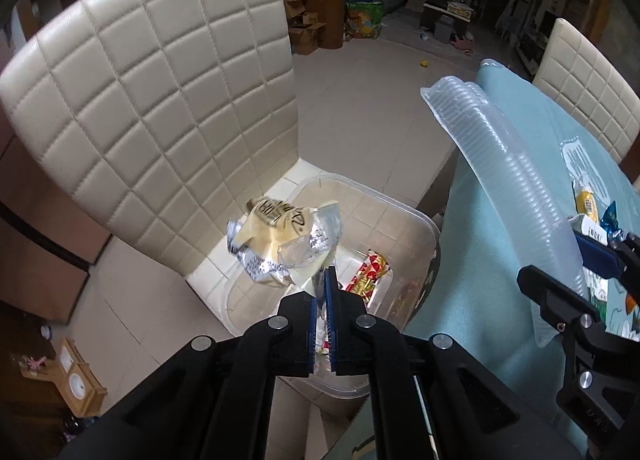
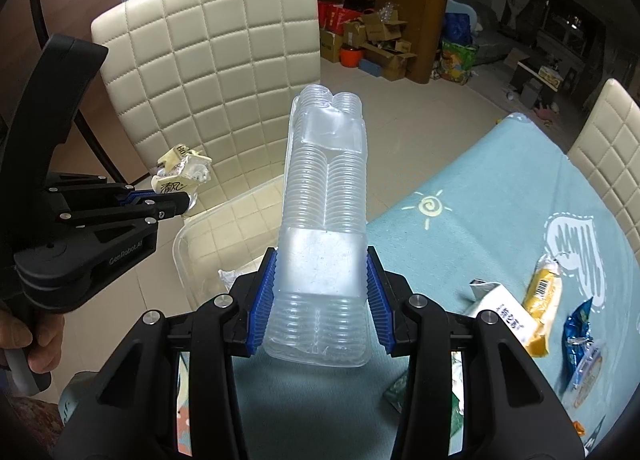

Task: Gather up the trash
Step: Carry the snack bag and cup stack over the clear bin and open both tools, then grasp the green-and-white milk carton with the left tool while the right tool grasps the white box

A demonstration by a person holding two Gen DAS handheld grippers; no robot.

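My left gripper (image 1: 324, 284) is shut on a crumpled yellow and silver wrapper (image 1: 280, 244) and holds it over a clear plastic bin (image 1: 424, 220) that stands on a cream chair seat. The bin holds a red and gold wrapper (image 1: 370, 274). My right gripper (image 2: 320, 276) is shut on a ribbed clear plastic tray (image 2: 326, 196), held upright above the table's edge. The tray also shows in the left wrist view (image 1: 500, 180). The left gripper (image 2: 176, 206) with the wrapper (image 2: 182, 176) shows in the right wrist view too.
A light blue tablecloth (image 2: 480, 220) covers the table at right, with a yellow snack packet (image 2: 542, 300), a white carton (image 2: 508, 316) and a blue foil wrapper (image 2: 580, 324) on it. A quilted cream chair back (image 1: 160, 100) rises behind the bin. A second chair (image 2: 608, 148) stands at far right.
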